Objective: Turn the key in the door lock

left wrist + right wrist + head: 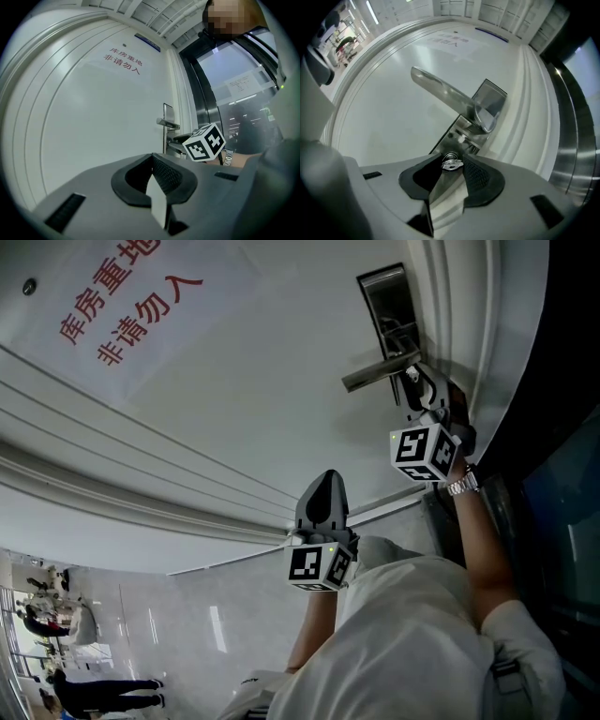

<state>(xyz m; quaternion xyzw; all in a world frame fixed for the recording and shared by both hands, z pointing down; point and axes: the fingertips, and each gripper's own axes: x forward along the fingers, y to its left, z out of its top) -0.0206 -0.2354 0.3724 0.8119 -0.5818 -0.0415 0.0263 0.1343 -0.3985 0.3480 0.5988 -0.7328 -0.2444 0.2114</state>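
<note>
Fingers (478, 177) of the right gripper (451, 168) pinch the key (451, 163), which sits in the lock (458, 130) below the door handle (440, 91). Left gripper (153, 164) is closed and empty, back from the door (93, 117).

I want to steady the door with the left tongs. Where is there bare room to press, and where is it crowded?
Free: the white door panel between the red-lettered sign and the lever handle. Crowded: just below the lever handle, where the right tongs grip the key at the lock plate.
</note>
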